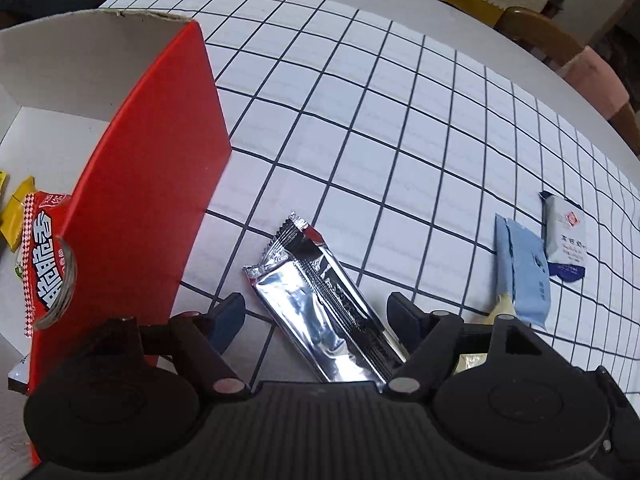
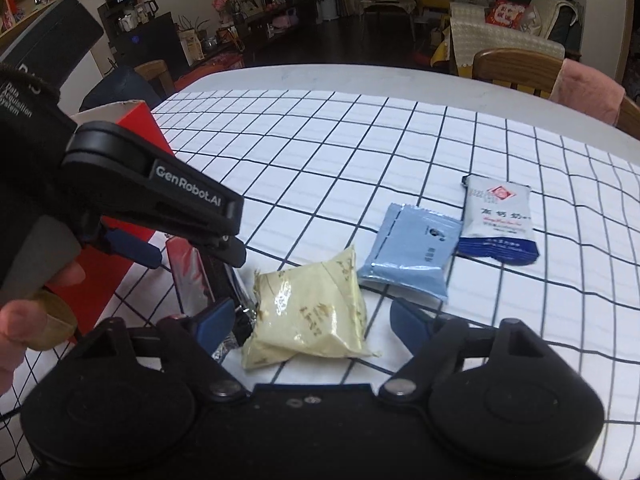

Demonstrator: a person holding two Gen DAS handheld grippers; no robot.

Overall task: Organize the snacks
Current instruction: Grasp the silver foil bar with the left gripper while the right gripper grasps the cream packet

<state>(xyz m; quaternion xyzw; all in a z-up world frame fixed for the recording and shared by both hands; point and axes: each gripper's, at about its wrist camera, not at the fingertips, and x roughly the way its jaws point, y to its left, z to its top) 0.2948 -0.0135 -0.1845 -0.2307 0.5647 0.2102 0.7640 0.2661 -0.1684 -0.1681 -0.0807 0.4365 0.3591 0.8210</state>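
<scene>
White checked cloth [image 2: 360, 152] covers my table, dim living room behind.
My left gripper [image 1: 316, 312] straddles the silver bar [image 1: 320, 304], jaws apart; my right gripper [image 2: 316, 320] straddles the cream packet [image 2: 308, 312], unclamped.

Dim living room: wooden chairs [image 2: 516, 68], draped sofa [image 2: 504, 36], cluttered sideboard [image 2: 148, 36].
</scene>
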